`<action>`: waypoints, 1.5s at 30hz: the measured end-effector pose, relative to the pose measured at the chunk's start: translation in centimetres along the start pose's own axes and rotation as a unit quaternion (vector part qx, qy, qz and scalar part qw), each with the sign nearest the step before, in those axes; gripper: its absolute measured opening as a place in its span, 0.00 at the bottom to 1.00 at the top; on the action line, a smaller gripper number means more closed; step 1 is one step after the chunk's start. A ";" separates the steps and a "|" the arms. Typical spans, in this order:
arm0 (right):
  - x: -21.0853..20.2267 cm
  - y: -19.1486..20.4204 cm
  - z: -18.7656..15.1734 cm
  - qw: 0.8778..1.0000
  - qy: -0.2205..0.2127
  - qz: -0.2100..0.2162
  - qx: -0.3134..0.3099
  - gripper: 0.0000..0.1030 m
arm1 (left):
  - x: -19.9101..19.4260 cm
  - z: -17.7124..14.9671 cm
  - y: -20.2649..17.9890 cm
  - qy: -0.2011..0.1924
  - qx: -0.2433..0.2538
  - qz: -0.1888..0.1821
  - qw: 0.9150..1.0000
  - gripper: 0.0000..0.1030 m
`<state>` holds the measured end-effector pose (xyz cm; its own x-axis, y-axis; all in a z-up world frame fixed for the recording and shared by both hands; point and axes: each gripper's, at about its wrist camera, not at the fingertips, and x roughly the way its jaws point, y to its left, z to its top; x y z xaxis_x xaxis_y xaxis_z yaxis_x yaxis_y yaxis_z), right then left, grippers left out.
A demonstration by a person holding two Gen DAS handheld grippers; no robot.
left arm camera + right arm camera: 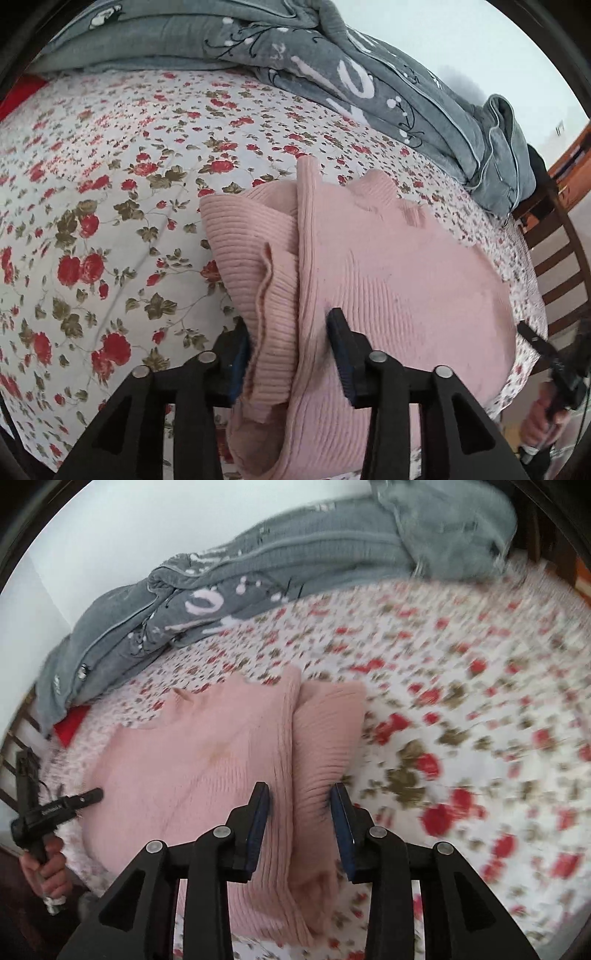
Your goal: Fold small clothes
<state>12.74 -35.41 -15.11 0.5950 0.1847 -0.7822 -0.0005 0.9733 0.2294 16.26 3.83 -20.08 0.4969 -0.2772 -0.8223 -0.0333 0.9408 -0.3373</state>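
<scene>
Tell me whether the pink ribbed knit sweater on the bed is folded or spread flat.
Partly folded: the pink ribbed knit sweater has a ribbed section doubled along one side, on the floral bedsheet.

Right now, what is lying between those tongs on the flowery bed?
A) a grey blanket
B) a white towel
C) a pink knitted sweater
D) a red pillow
C: a pink ribbed sweater lies on the floral sheet, with folds of it between the fingers of both the left tongs and the right tongs; the grey blanket sits farther back.
</scene>
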 end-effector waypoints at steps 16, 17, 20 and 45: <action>2.5 12.7 -1.4 0.993 -0.057 0.022 -0.098 0.33 | -1.3 -1.2 2.9 0.010 -0.013 -0.050 0.999 0.56; 3.5 13.3 -0.8 0.993 -0.052 0.026 -0.099 0.33 | -1.4 -1.3 3.0 0.007 -0.013 -0.051 0.999 0.56; 6.3 14.8 0.9 0.994 -0.037 0.020 -0.097 0.33 | -1.8 -1.4 3.5 0.001 -0.014 -0.061 0.998 0.57; 3.6 14.6 -9.3 0.994 -0.042 -0.043 -0.093 0.30 | 3.0 1.5 2.2 0.038 -0.051 -0.112 0.992 0.56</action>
<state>7.41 -19.26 -19.92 0.6645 0.0950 -0.7412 -0.0907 0.9948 0.0463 18.98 5.39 -22.58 0.4352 -0.4942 -0.7526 -0.0192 0.8306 -0.5565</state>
